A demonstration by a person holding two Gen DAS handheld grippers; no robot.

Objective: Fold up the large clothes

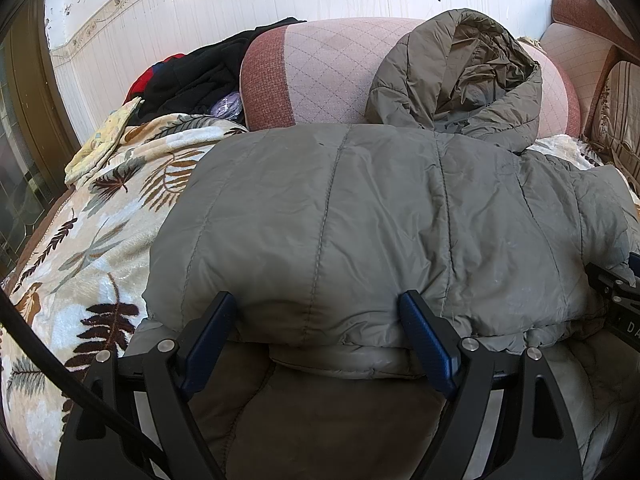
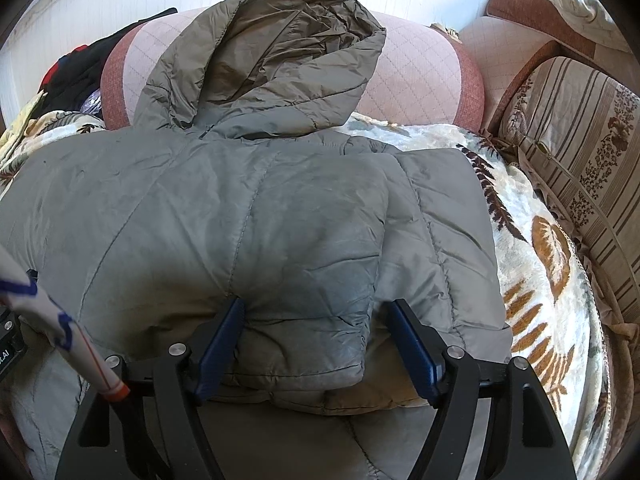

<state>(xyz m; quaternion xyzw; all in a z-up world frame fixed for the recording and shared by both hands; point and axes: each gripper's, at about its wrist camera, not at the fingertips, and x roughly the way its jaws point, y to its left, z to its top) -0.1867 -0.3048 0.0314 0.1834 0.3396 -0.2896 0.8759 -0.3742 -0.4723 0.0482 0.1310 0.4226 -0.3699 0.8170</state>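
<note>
Lying across the leaf-print blanket (image 1: 100, 208) on a sofa, the grey puffer jacket (image 1: 380, 220) is the landmark for everything else: its hood (image 1: 472, 72) leans up against the pink backrest cushion (image 1: 328, 72) at the far end, and its folded near edge faces the two grippers. The long axis of the folded bundle runs side to side, parallel to the backrest, so both grippers meet that near edge square on, pointing down and forward at it.

The left gripper (image 1: 320, 320) sits at the left part of the near edge, with the rounded fold bulging between its blue pads (image 1: 212, 336). The jaws stand wide and the pads look to be just beside the fabric rather than pinching it; I judge it as holding nothing.

The right gripper (image 2: 312, 324) sits at the right part of the same edge, over a folded-in flap, likely a sleeve (image 2: 320, 240). Its jaws also stand wide, with cloth between the fingers but no squeeze visible.

Neither hand is clearly nearer; they flank the edge evenly. Any further fold would probably carry this near edge away toward the hood, so the grip must take all the layers at once. Slippery, puffy fabric may spring open.

A dark clothes pile (image 1: 192, 76) lies beyond the jacket's left end.
</note>
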